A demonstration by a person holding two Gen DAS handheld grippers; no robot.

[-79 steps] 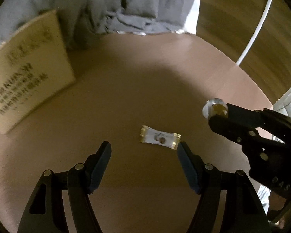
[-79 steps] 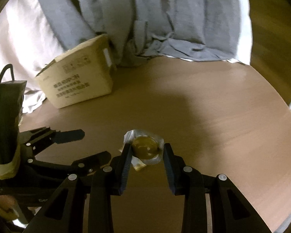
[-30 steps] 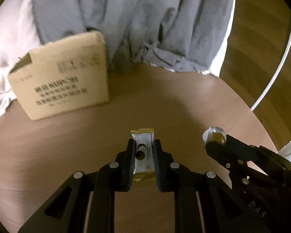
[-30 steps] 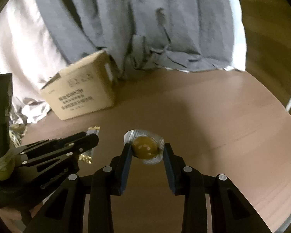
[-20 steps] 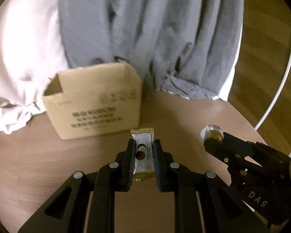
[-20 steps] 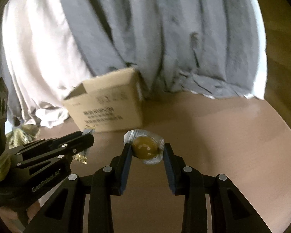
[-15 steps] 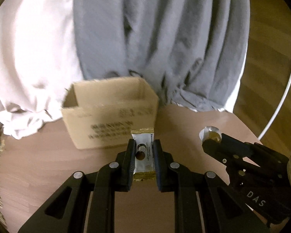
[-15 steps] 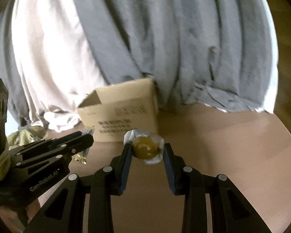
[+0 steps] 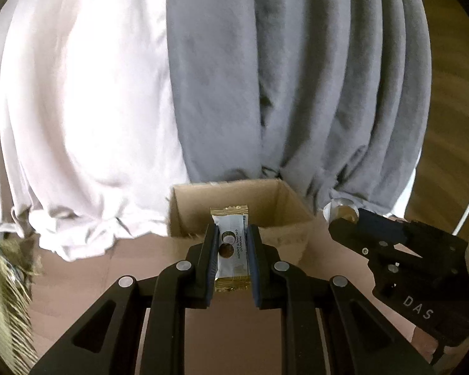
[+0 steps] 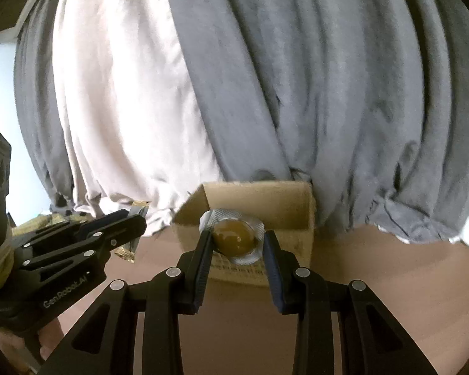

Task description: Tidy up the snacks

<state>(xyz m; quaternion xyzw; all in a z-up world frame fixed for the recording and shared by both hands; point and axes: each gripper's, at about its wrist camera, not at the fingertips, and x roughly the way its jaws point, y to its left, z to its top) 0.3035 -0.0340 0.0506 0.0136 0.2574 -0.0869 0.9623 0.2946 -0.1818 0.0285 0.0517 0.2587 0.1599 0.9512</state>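
Observation:
My left gripper (image 9: 231,234) is shut on a white candy bar wrapper with gold ends (image 9: 230,243), held upright in front of the open cardboard box (image 9: 284,200). My right gripper (image 10: 236,240) is shut on a round amber candy in a foil blister (image 10: 234,239), also just before the box (image 10: 284,200). In the left wrist view the right gripper (image 9: 340,215) comes in from the right with its foil candy (image 9: 340,211). In the right wrist view the left gripper (image 10: 137,218) reaches in from the left with the wrapper's gold end (image 10: 139,211) showing.
The box stands on a brown round table (image 9: 234,328), against grey curtains (image 9: 297,78) and white curtains (image 9: 78,93). Yellowish fringe (image 9: 3,281) lies at the left edge. Wooden floor (image 9: 453,109) shows on the right.
Both grippers have risen and tilted up while holding their candies. The box now sits straight ahead and closer, its open top in view, and the curtains fill more of both views.

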